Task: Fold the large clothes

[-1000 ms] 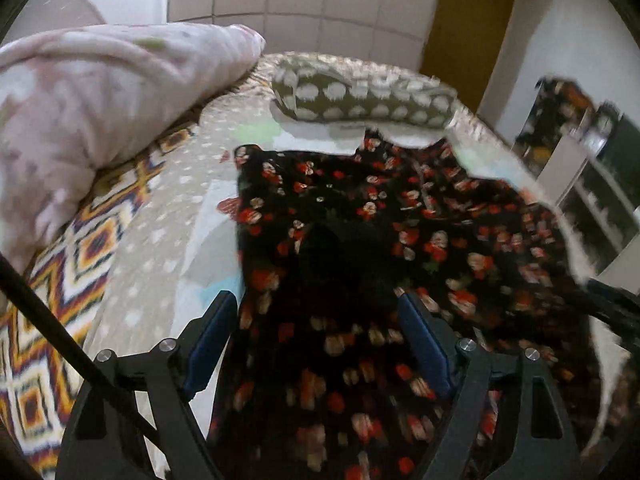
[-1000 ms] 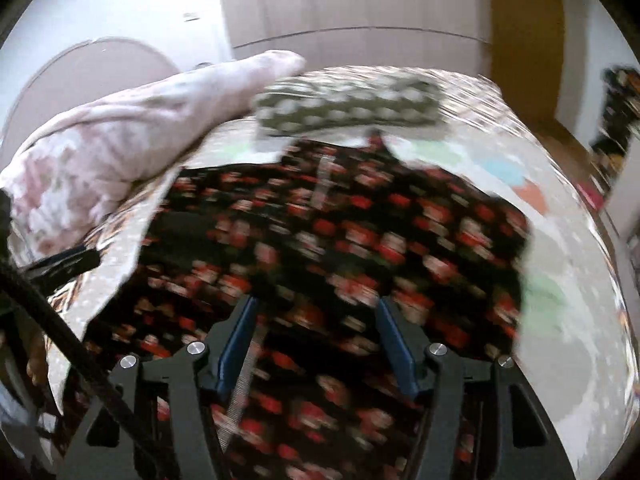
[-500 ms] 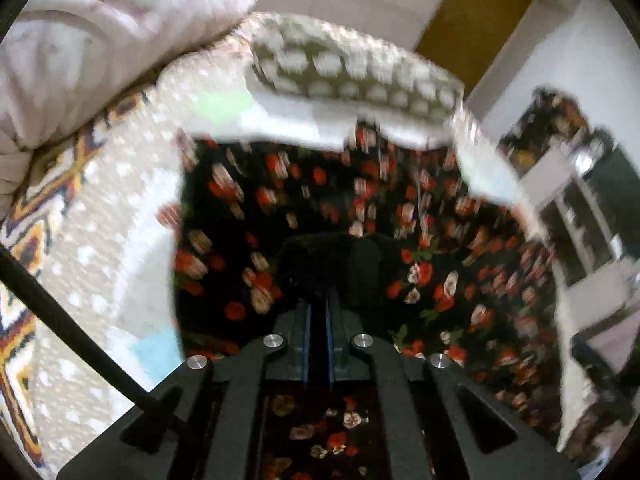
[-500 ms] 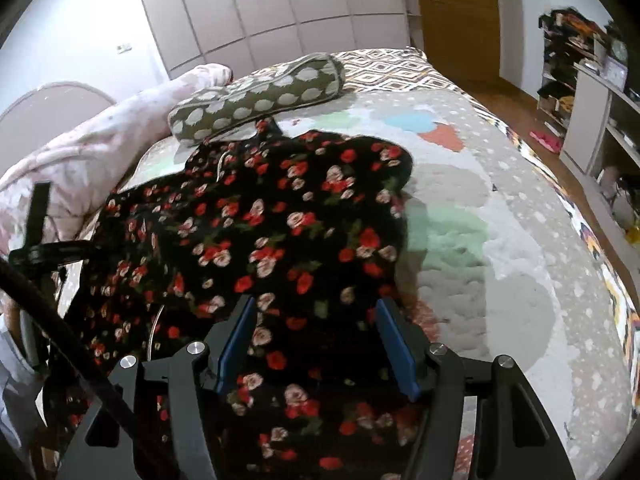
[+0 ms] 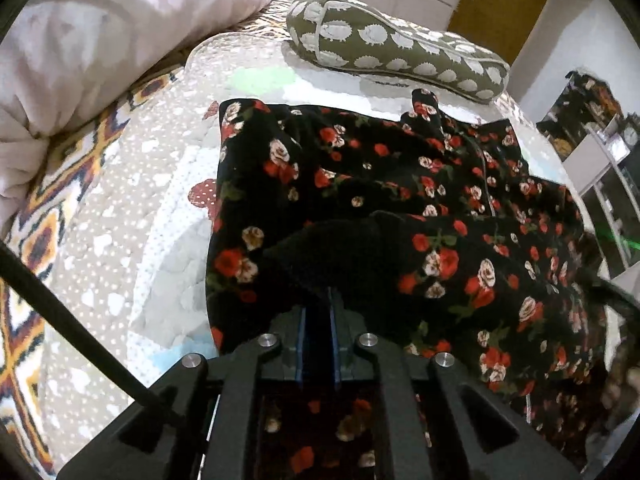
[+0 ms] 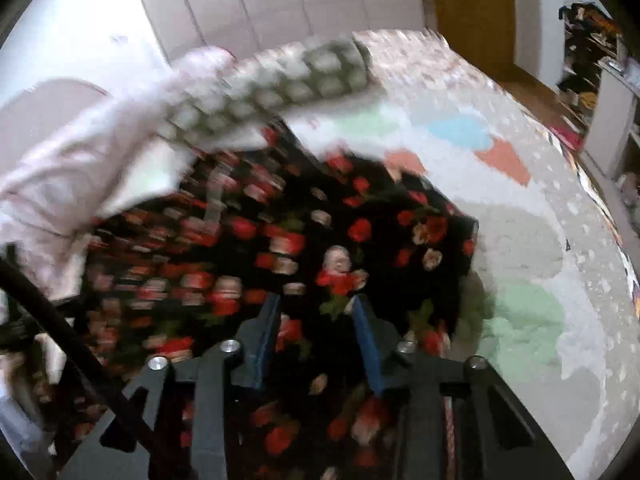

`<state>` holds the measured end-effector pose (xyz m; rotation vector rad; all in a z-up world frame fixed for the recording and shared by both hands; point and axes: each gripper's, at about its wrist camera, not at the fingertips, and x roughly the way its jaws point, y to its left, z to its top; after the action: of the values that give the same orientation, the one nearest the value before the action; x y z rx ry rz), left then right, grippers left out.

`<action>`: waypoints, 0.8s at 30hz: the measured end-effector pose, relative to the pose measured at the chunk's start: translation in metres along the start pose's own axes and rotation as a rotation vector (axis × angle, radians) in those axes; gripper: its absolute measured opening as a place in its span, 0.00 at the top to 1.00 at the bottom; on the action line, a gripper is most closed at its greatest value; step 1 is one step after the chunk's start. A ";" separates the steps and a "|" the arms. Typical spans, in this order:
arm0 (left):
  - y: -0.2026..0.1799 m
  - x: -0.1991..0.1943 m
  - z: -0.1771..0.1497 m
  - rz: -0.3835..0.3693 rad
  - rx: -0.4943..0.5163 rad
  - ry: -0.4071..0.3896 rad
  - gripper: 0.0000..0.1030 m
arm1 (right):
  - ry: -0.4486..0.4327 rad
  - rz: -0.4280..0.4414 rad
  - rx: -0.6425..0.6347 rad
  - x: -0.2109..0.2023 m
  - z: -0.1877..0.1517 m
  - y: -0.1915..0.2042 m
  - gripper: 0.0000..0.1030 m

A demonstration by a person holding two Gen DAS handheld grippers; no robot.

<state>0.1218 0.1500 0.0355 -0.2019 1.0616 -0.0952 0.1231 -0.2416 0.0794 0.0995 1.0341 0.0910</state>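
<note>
A black garment with red and cream roses (image 5: 400, 184) lies spread on the bed, its near part doubled over. It also shows, blurred, in the right wrist view (image 6: 280, 240). My left gripper (image 5: 318, 300) is shut on a bunched fold of the garment near its near edge. My right gripper (image 6: 316, 312) hovers over the garment's right part with its jaws partly closed and fabric between the blue pads (image 6: 366, 332); whether they pinch it is unclear.
A patterned quilt (image 5: 120, 208) covers the bed. An olive bolster with white prints (image 5: 400, 48) lies beyond the garment. A pink duvet (image 5: 100, 40) is heaped at the left. Shelving (image 5: 608, 184) stands at the right, a wardrobe (image 6: 280, 0) behind.
My left gripper closed on a fold of the garment and stays shut on it. My right gripper's jaws narrowed from wide open and it moved over the garment's right edge.
</note>
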 end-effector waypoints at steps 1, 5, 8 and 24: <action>0.003 0.002 0.000 -0.015 -0.011 0.000 0.88 | 0.014 -0.032 0.003 0.009 0.002 -0.004 0.71; 0.011 -0.001 -0.001 -0.052 -0.052 -0.015 0.88 | 0.004 -0.047 0.053 0.020 0.003 -0.015 0.73; 0.010 -0.026 -0.006 -0.019 -0.071 -0.054 0.86 | 0.013 -0.126 -0.040 0.021 0.003 0.001 0.72; 0.069 -0.139 -0.126 -0.004 -0.107 -0.149 0.47 | 0.006 0.060 0.123 -0.102 -0.088 -0.075 0.43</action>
<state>-0.0569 0.2272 0.0805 -0.3034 0.9189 -0.0268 -0.0021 -0.3250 0.1126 0.2418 1.0426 0.0824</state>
